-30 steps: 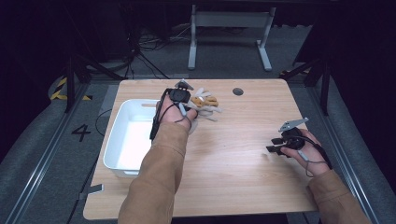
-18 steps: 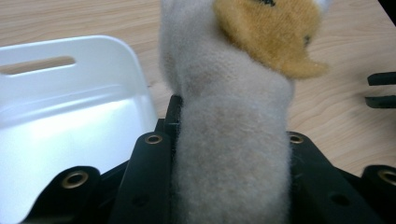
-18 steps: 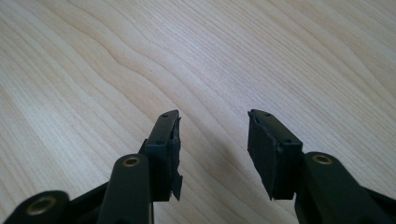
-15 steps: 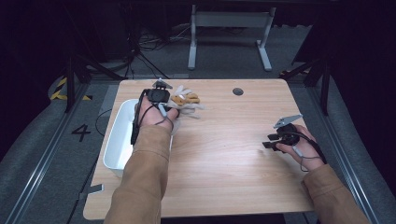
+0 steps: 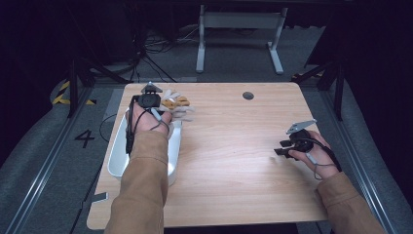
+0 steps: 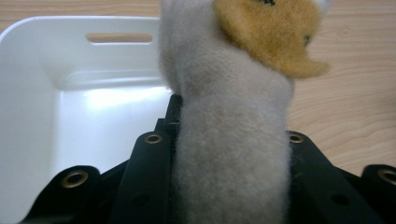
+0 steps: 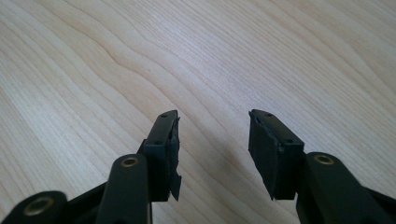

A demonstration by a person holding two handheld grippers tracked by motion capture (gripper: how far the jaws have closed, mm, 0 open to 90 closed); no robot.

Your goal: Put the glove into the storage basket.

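Observation:
A plush toy [image 5: 176,104], pale grey with tan patches, hangs from my left gripper [image 5: 155,102] at the far left of the table, above the far right corner of a white bin [image 5: 116,157]. In the left gripper view the jaws are shut on the plush toy's grey body [image 6: 233,149], its tan part [image 6: 268,32] sticks out beyond them, and the empty white bin [image 6: 70,116] lies below and to the left. My right gripper [image 5: 280,147] hovers low over the right side of the table. Its jaws [image 7: 212,140] stand open with only bare wood between them.
The wooden table [image 5: 234,161] has a round cable hole [image 5: 248,95] near its far edge. The bin has a slot handle [image 6: 119,37] in its far wall. A dark floor with cables and a metal frame [image 5: 238,34] lies beyond the table.
My left gripper has carried the plush toy leftwards, from beside the bin to above its far right corner. The right gripper has stayed where it was, open.

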